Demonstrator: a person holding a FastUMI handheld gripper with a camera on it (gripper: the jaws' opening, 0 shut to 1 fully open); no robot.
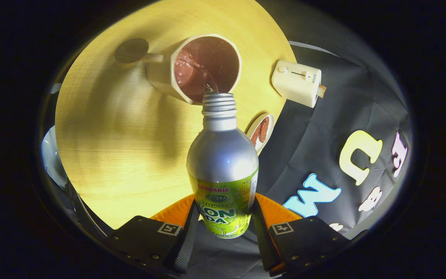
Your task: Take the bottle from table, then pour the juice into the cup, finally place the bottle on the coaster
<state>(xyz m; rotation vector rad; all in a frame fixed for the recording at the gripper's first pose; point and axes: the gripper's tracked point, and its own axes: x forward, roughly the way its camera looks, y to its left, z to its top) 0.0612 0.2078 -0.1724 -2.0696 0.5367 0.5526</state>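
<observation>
The gripper (pixel 223 228) is nearest the camera; both fingers press on the lower body of one bottle (pixel 223 170), one on each side, pinching it firmly. The bottle is held above the table (pixel 103 155), tilted forward, its open threaded neck pointing at the cup (pixel 201 66).

Label text on the bottle: "SANGARIA" in red on a band near the top of the label; below it, large letters partly hidden by the fingers, legible as "ON" and "DA". The rest of the label is too small to read.

Bottle appearance: silver metal shoulder and neck, green and yellow label around the lower body, no cap fitted.

One cream cup with a side handle stands on the table just beyond the bottle mouth. It contains dark reddish liquid.

One dark round coaster (pixel 131 50) lies beside the cup handle. One cream toaster (pixel 297 82) and one small plate (pixel 260 132) sit near the table edge.
</observation>
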